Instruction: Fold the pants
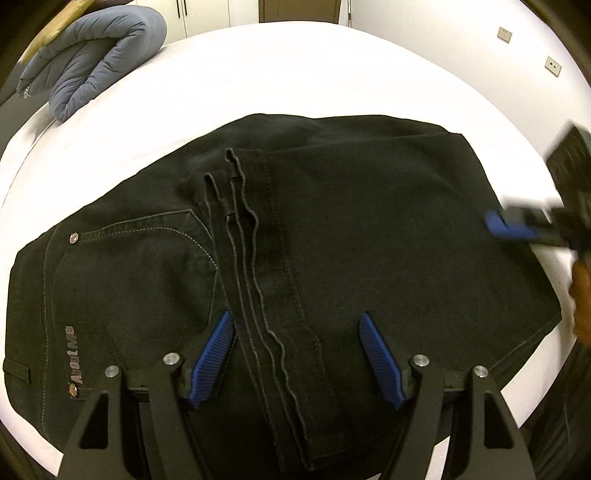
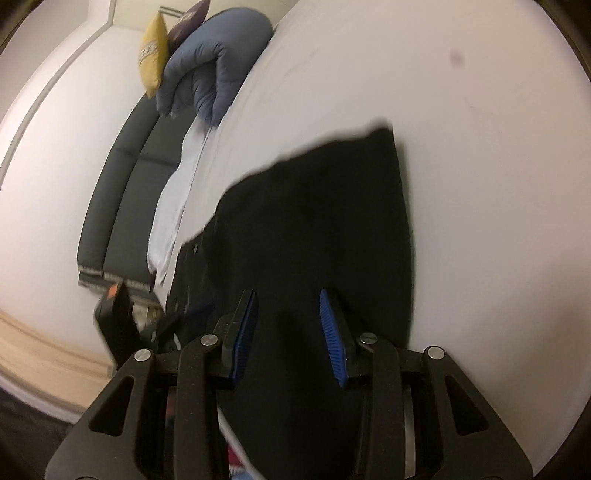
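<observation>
black pants (image 1: 295, 258) flat on white bed (image 1: 258, 74), under both grippers' parted fingers

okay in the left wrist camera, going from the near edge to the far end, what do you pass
Left tool, open over the black pants → bare white bed sheet → folded blue-grey duvet at the far left corner → closet doors.

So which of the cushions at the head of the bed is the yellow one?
The yellow cushion is the one standing farthest toward the wall, left of the dark purple cushion, with the folded blue-grey duvet beside them on the bed.
</observation>
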Motion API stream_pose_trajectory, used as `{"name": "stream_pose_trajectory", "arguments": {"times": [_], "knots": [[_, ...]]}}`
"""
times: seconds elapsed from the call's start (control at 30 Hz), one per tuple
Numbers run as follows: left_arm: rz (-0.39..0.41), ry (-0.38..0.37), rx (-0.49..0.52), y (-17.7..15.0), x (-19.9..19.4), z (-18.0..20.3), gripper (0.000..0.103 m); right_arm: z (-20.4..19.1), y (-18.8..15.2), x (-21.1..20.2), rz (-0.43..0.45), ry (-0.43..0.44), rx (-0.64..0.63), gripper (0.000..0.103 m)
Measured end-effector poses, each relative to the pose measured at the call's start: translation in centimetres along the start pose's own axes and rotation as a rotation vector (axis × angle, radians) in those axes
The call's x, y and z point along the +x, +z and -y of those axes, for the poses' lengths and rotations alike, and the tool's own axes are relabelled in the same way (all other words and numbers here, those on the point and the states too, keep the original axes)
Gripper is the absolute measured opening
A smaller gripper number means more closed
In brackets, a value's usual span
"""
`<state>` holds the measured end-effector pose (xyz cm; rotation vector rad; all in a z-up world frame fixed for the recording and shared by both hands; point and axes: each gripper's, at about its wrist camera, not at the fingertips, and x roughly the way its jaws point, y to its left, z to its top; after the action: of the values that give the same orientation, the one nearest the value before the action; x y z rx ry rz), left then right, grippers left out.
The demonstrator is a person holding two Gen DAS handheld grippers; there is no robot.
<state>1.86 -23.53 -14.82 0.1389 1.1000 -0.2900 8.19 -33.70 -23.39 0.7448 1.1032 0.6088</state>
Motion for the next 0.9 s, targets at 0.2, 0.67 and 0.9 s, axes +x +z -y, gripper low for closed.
{"name": "stream_pose_trajectory", "arguments": {"times": [0.2, 0.67, 0.9], "knots": [[0.008, -0.006, -0.002, 0.4, 0.0, -2.4, 0.073, -2.4, -7.7, -0.7, -0.011, 0.006, -0.004, 0.033], [0.053, -0.061, -0.073, 0.2, -1.0, -5.1, 0.075, -4.8, -11.7, -0.2, 0.085, -0.092, -0.091, 0.032], [0.207, -0.011, -0.331, -5.9, -8.0, -12.6, 0.093, -6.2, -11.0, -0.6, 0.066, -0.141, -0.033, 0.045]]}}
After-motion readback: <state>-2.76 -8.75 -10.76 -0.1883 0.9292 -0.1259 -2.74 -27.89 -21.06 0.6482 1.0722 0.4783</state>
